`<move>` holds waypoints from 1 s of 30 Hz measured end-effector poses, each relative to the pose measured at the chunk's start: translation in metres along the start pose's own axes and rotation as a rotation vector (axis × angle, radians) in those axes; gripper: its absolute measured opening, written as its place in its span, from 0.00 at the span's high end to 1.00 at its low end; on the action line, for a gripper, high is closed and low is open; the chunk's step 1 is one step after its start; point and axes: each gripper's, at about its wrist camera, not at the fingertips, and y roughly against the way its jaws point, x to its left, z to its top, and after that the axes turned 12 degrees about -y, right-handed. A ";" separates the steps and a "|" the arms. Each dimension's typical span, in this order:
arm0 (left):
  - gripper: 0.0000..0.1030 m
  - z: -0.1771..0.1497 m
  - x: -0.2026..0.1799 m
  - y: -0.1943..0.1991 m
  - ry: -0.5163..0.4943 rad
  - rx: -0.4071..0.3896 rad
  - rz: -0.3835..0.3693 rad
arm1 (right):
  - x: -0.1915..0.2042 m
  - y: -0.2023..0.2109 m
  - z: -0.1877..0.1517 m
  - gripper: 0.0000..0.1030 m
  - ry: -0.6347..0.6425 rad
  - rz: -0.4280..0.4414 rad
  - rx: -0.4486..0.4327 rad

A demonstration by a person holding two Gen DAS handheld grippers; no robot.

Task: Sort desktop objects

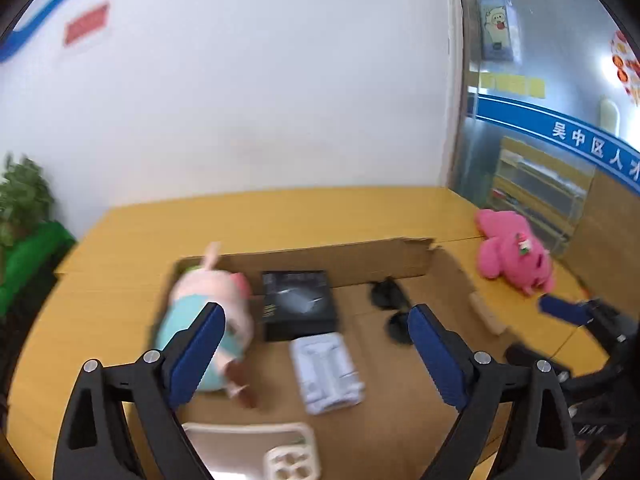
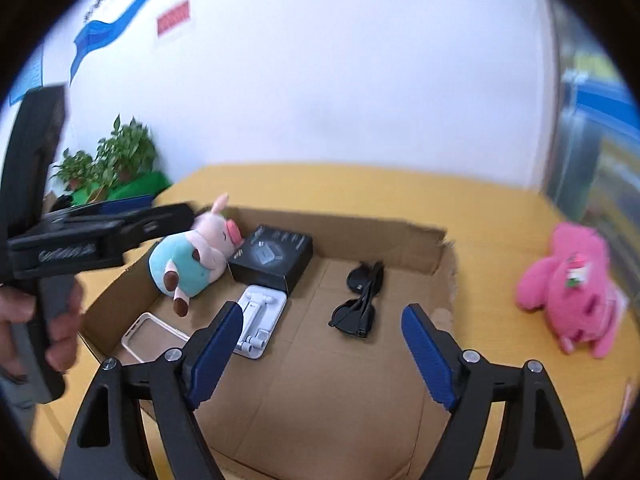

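A yellow table meets a white wall; potted plants stand left, perhaps glass right. Both grippers, left and right, gape empty.

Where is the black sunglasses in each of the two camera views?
Left wrist view: the black sunglasses lie right of centre, on the cardboard box floor.
Right wrist view: the sunglasses lie near the centre, between the finger tips.
Shared landmark: the black product box, to their left.
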 end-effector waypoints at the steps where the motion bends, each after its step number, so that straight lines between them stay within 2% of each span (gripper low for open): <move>1: 0.07 -0.020 0.003 0.008 -0.002 -0.012 0.048 | 0.002 0.003 -0.009 0.16 0.001 -0.011 -0.019; 3: 0.07 -0.045 0.007 0.013 0.004 -0.007 0.085 | 0.011 0.004 -0.032 0.16 -0.003 -0.022 -0.014; 5: 0.07 -0.070 0.011 0.006 0.040 0.043 0.113 | 0.010 -0.001 -0.052 0.16 -0.039 -0.032 0.013; 7: 0.07 -0.092 0.019 -0.001 0.098 0.081 0.116 | 0.004 -0.005 -0.067 0.16 -0.078 -0.049 0.001; 11: 0.08 -0.121 0.022 -0.011 0.177 0.064 0.139 | -0.001 -0.007 -0.091 0.16 -0.117 -0.108 -0.049; 13: 0.07 -0.125 0.011 -0.008 0.130 0.030 0.169 | 0.003 -0.002 -0.100 0.16 -0.081 -0.143 -0.097; 16: 0.07 -0.130 0.002 -0.009 0.078 0.010 0.194 | 0.005 0.001 -0.105 0.14 -0.071 -0.152 -0.140; 18: 0.07 -0.132 -0.006 -0.008 0.026 -0.004 0.226 | 0.004 -0.002 -0.103 0.11 -0.083 -0.153 -0.136; 22: 0.06 -0.133 -0.005 -0.005 0.030 -0.012 0.227 | 0.007 -0.009 -0.104 0.01 -0.077 -0.152 -0.122; 30: 0.05 -0.133 -0.004 -0.002 0.032 -0.010 0.232 | 0.008 -0.011 -0.106 0.01 -0.079 -0.152 -0.122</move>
